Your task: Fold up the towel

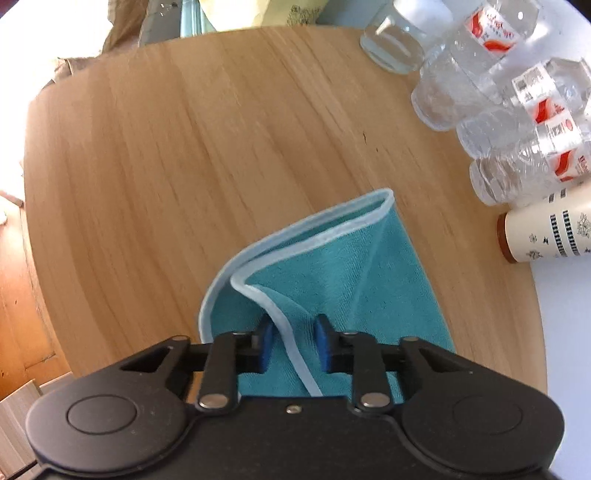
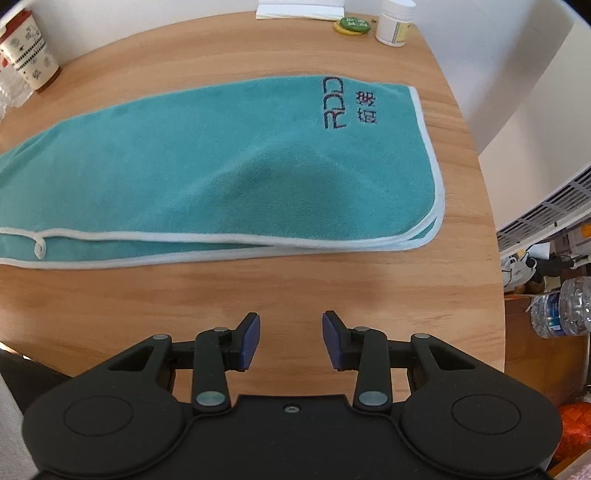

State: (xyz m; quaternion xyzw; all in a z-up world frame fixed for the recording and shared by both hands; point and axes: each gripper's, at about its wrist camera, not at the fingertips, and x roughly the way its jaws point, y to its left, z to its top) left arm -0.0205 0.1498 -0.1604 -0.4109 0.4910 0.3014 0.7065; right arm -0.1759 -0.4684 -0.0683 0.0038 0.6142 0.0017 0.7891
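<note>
A teal towel [image 2: 221,177] with a pale blue border lies folded lengthwise on the round wooden table [image 2: 295,288]. Its embroidered end is at the right. In the left wrist view the towel's other end [image 1: 332,266] is rumpled, with its top layer curled back. My left gripper [image 1: 293,345] sits over that end, and the hem runs between the blue pads [image 1: 266,343]. The pads stand apart and creases run toward the right one. My right gripper [image 2: 291,339] hovers open over bare wood, short of the towel's near long edge, with nothing between its fingers.
Several clear water bottles [image 1: 517,122], a glass [image 1: 391,44] and a patterned paper cup [image 1: 546,232] crowd the table's right side in the left wrist view. A white jar [image 2: 395,22] and a green coaster [image 2: 352,26] stand at the far edge. The table edge [image 2: 495,258] drops off at right.
</note>
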